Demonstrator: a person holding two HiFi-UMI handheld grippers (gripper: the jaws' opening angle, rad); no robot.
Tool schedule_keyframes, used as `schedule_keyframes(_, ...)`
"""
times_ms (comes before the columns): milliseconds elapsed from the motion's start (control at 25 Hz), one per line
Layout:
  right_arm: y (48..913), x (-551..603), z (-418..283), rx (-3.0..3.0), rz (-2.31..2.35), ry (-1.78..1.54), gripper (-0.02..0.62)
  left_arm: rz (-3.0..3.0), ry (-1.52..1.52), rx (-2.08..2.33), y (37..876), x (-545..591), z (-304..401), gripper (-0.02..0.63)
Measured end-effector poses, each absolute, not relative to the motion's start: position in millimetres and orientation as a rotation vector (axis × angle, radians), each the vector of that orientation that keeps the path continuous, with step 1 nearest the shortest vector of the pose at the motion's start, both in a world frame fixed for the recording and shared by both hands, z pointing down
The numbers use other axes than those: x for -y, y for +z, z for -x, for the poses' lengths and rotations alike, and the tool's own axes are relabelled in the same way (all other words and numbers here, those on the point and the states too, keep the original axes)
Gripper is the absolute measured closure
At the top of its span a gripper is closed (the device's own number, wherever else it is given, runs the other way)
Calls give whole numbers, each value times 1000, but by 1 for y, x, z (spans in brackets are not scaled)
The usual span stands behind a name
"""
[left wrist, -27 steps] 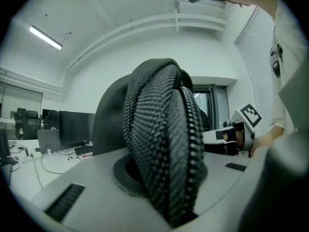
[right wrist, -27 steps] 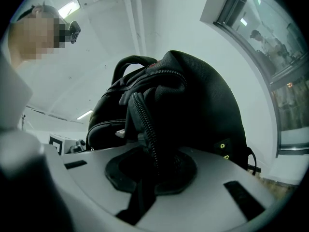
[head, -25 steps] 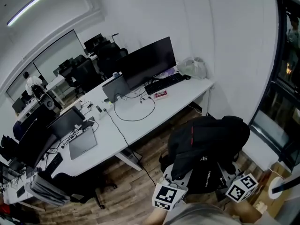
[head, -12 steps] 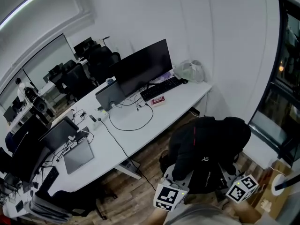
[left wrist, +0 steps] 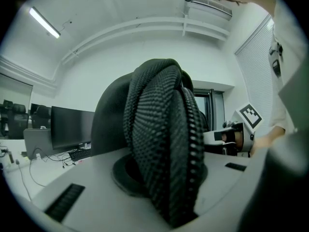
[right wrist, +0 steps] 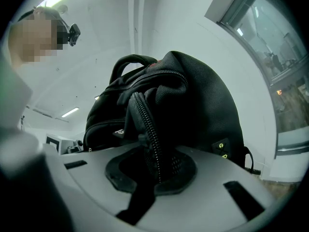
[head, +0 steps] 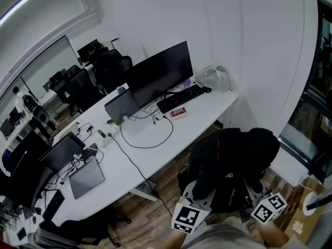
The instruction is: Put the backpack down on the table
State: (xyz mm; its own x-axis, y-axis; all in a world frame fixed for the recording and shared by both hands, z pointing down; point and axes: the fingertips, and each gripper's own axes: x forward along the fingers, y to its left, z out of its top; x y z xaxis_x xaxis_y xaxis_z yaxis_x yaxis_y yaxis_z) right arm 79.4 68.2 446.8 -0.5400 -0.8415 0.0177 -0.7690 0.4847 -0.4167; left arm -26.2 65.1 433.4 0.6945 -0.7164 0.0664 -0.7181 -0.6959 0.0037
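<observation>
From the head view, this is an office with white walls, a dark window at the right and a wood-plank floor. A long white worktop runs across it. It carries a big black monitor, a keyboard, a looping black cable and a pale plastic bag at the far end. The stretch in front of the keyboard is bare, which I judge the likeliest landing place.

The black backpack hangs over the floor, close to the person and apart from the worktop's near edge, so it is not yet set down. The left gripper and right gripper sit under its lower corners. That shares the weight and keeps the bag upright.

In the left gripper view, the jaws are clamped on a thick black mesh strap that rises straight out from between them. The bag's bulk is behind it, and the monitor and worktop are low at the left. Gripping a padded strap gives the jaws something firm to bite, where loose fabric would likely slip.

In the right gripper view, the jaws are closed on a narrower black strap with a ribbed edge. The backpack's body towers above and leans slightly away. Ceiling lights and the window frame lie behind.

With both holds low, the load will probably sag between them. It would likely have to be lifted clear of the worktop's edge before lowering.
</observation>
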Motion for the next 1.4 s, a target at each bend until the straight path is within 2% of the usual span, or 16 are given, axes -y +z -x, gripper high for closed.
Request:
schedule_keyframes(480, 450, -14, -70, -2575, 1329, -627, 558, -2824, 128, 1261, 438, -16, 34, 545)
schedule_keyframes(1400, 429, 199, -108, -2728, 1081, -578, 558, -2661, 169, 1531, 424, 174, -3, 545)
